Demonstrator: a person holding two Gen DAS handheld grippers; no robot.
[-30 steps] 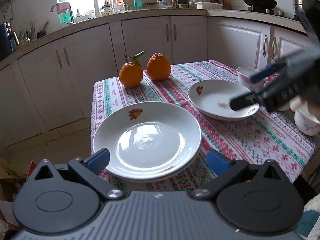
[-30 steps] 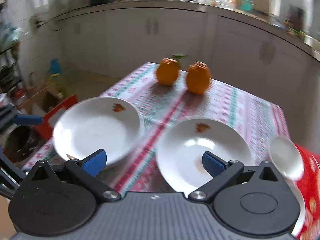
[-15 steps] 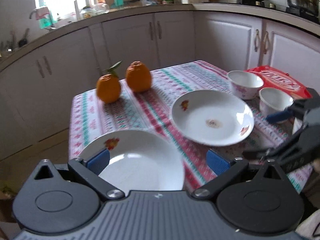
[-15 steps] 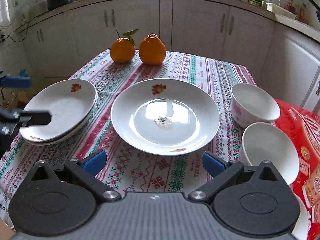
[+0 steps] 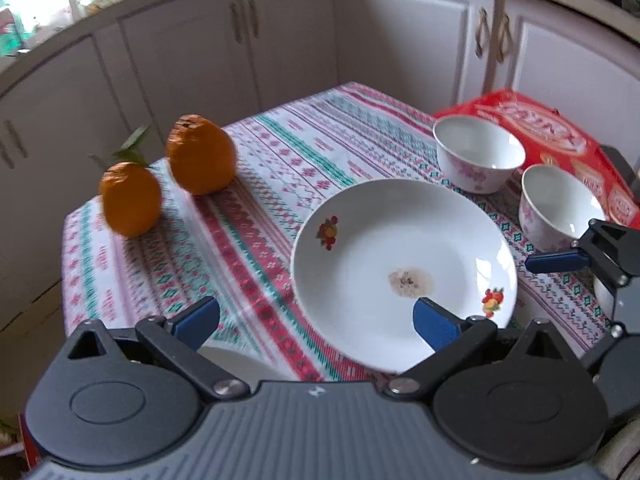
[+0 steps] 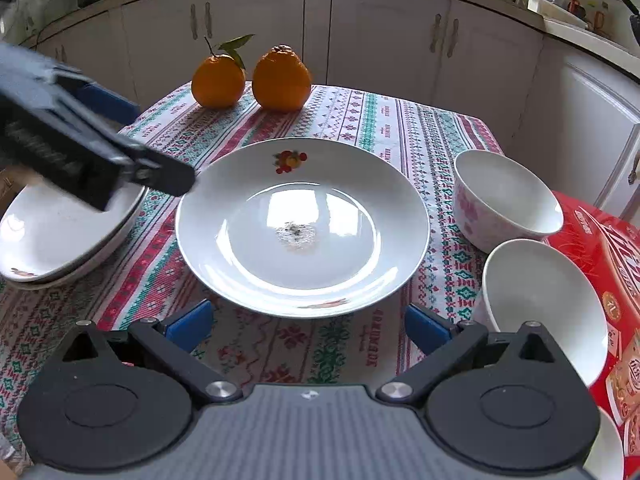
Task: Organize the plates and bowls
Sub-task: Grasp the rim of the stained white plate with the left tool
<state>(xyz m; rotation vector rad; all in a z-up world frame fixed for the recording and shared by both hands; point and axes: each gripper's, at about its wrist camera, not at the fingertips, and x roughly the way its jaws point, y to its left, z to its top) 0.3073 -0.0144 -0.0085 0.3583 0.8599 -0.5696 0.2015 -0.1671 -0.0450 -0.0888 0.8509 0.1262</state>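
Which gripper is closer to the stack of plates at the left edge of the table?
Left. The left gripper hovers directly over the stacked plates; the right gripper faces the single plate beside them.

Soft daylight comes from the window (image 5: 24, 4), which is overexposed. The left wrist view is motion-blurred; the plate (image 6: 302, 226) shows glare. Fisheye distortion bends the cabinets (image 6: 400, 40).

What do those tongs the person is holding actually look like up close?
Each of the tongs, left tongs and right tongs, has a dark grey ribbed body, two round black discs, and black jointed bars with silver pins. The bars end in blue fingertips. No cables or sleeves are visible.
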